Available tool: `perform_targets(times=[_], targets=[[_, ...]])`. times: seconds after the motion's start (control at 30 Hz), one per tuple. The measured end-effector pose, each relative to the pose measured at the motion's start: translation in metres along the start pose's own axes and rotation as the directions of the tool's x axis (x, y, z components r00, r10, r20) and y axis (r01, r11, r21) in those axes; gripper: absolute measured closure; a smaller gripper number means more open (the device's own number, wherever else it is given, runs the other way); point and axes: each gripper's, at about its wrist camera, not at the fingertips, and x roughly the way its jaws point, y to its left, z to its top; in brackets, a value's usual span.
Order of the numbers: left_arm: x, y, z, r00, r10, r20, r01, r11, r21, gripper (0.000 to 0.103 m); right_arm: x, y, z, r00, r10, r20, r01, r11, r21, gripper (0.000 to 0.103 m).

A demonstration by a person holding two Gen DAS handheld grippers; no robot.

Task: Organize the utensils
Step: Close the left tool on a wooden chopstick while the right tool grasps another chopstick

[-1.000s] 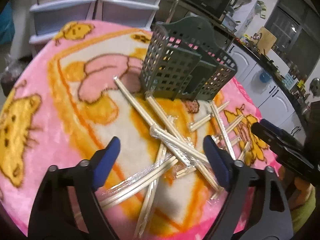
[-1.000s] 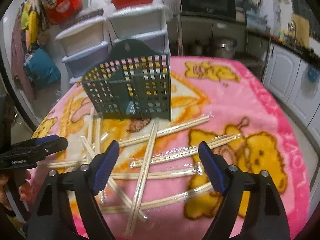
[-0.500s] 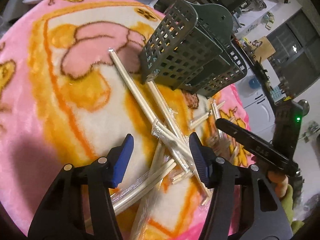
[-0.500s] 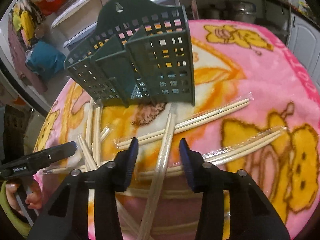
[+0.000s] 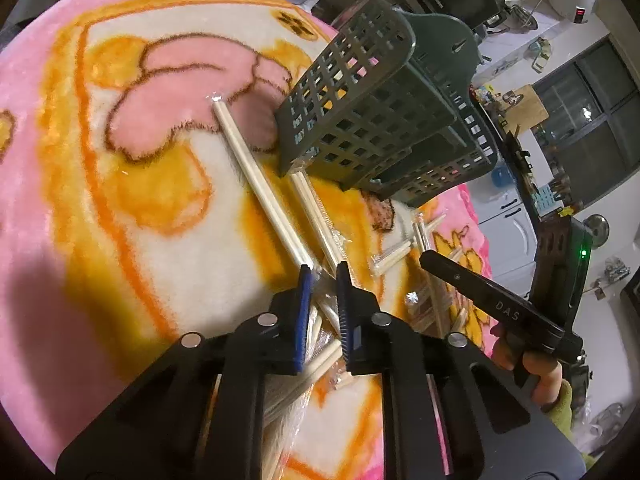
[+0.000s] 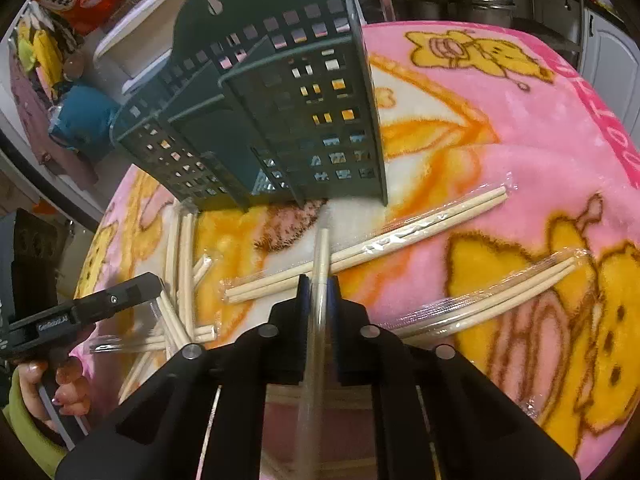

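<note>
Both jaws just closed, right gripper (image 6: 319, 280) pinching wrapped chopsticks (image 6: 321, 250), left gripper (image 5: 322, 274) likewise.

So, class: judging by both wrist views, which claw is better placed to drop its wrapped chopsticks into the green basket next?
Probably the right claw: it is shut on one wrapped pair pointing at the basket. The left claw pinches within a crossed pile.

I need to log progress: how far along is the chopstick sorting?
Nothing looks put away yet; no chopsticks show in the green basket. In hand: both sets of jaws have just been closing, the right gripper on one wrapped pair, the left gripper on another pair. Left: the other wrapped pairs scattered across the blanket.
</note>
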Motion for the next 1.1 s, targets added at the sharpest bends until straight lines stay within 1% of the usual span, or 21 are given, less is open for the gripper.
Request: perform_targets(times=[0.03, 0.13, 0.33, 0.4, 0.5, 0.53, 0.57, 0.6, 0.63, 0.67, 0.73, 0.83, 0.9, 1.0, 1.07, 1.1], targets=[[-0.005, -0.002, 0.000, 1.000, -0.003, 0.011, 0.002, 1.000, 0.007, 0.098, -0.003, 0.000, 0.000, 1.000, 0.004, 0.006, -0.004, 1.000, -0.001, 0.095], [-0.015, -0.008, 0.003, 0.999, -0.006, 0.038, 0.005, 0.999, 0.032, 0.101, -0.016, 0.003, -0.001, 0.999, 0.016, 0.035, -0.015, 1.000, -0.014, 0.097], [-0.039, -0.035, 0.010, 0.994, -0.035, 0.107, 0.023, 0.993, 0.114, 0.103, -0.050, 0.011, 0.002, 0.993, 0.041, 0.115, -0.036, 0.998, -0.042, 0.097], [-0.040, -0.045, 0.010, 0.993, -0.027, 0.115, 0.010, 0.989, 0.147, 0.103, -0.061, 0.015, 0.003, 0.989, 0.044, 0.138, -0.037, 0.998, -0.052, 0.097], [-0.038, -0.048, 0.009, 0.990, 0.013, 0.138, -0.037, 0.985, 0.171, 0.103, -0.075, 0.018, 0.003, 0.985, 0.048, 0.168, -0.037, 0.997, -0.063, 0.097], [-0.036, -0.047, 0.009, 0.991, 0.029, 0.134, -0.052, 0.984, 0.172, 0.096, -0.078, 0.019, 0.004, 0.983, 0.046, 0.176, -0.035, 0.997, -0.066, 0.097], [-0.030, -0.042, 0.009, 0.993, 0.050, 0.110, -0.068, 0.984, 0.165, 0.089, -0.081, 0.021, 0.006, 0.982, 0.046, 0.183, -0.033, 0.997, -0.069, 0.097], [-0.026, -0.037, 0.008, 0.994, 0.065, 0.091, -0.078, 0.985, 0.153, 0.074, -0.085, 0.023, 0.006, 0.980, 0.047, 0.193, -0.033, 0.997, -0.073, 0.097], [-0.022, -0.030, 0.007, 0.995, 0.071, 0.076, -0.080, 0.988, 0.129, 0.071, -0.087, 0.024, 0.007, 0.979, 0.049, 0.200, -0.035, 0.997, -0.075, 0.097], [-0.019, -0.025, 0.007, 0.996, 0.067, 0.062, -0.074, 0.990, 0.117, 0.071, -0.089, 0.025, 0.006, 0.977, 0.050, 0.206, -0.036, 0.997, -0.076, 0.097], [-0.014, -0.019, 0.005, 0.995, 0.083, 0.047, -0.088, 0.991, 0.105, 0.071, -0.095, 0.028, 0.007, 0.974, 0.059, 0.221, -0.042, 0.996, -0.080, 0.097], [-0.005, -0.016, 0.002, 0.994, 0.104, 0.032, -0.107, 0.987, 0.116, 0.071, -0.102, 0.031, 0.008, 0.969, 0.064, 0.239, -0.044, 0.995, -0.087, 0.097], [-0.001, -0.015, 0.000, 0.995, 0.100, 0.019, -0.102, 0.987, 0.121, 0.071, -0.107, 0.032, 0.009, 0.966, 0.065, 0.250, -0.044, 0.995, -0.089, 0.097], [0.005, -0.017, -0.003, 0.994, 0.110, 0.013, -0.111, 0.984, 0.136, 0.078, -0.114, 0.033, 0.010, 0.962, 0.066, 0.266, -0.044, 0.995, -0.091, 0.097], [0.008, -0.018, -0.004, 0.994, 0.113, 0.008, -0.113, 0.983, 0.142, 0.086, -0.117, 0.032, 0.010, 0.959, 0.065, 0.276, -0.041, 0.995, -0.091, 0.097], [0.009, -0.019, -0.004, 0.993, 0.119, 0.009, -0.119, 0.982, 0.149, 0.094, -0.120, 0.033, 0.011, 0.958, 0.066, 0.281, -0.042, 0.995, -0.091, 0.097]])
